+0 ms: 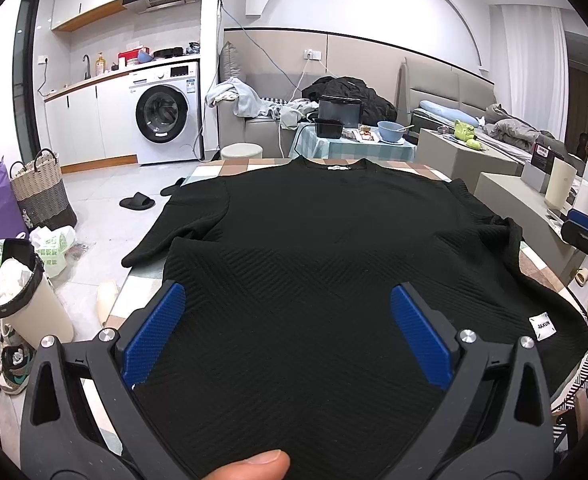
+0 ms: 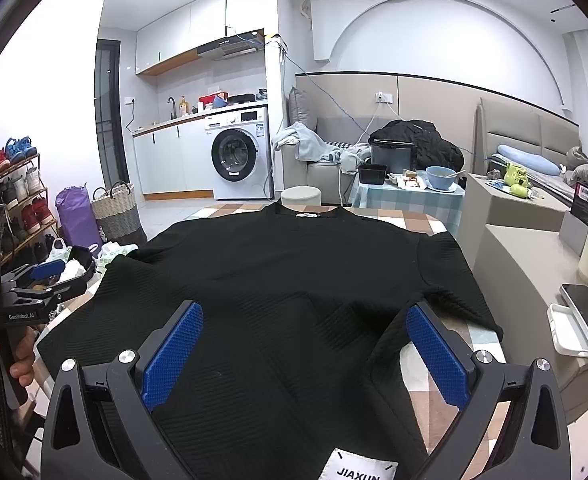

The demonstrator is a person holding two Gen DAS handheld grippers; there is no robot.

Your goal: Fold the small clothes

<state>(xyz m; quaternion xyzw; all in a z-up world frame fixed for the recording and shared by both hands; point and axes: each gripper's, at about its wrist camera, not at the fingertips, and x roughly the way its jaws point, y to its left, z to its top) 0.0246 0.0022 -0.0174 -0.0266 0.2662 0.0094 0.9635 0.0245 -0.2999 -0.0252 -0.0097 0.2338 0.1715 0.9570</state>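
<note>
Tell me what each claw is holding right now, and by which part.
Nothing is held. The left claw and right claw are both open above the black shirt, which lies spread flat on the table, its hem nearest them.

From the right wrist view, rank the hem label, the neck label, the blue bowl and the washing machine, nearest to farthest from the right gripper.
1. Hem label, under the right gripper, at the near edge.
2. Neck label, at the far collar.
3. Blue bowl, on the table behind, right.
4. Washing machine, back wall, left.
</note>
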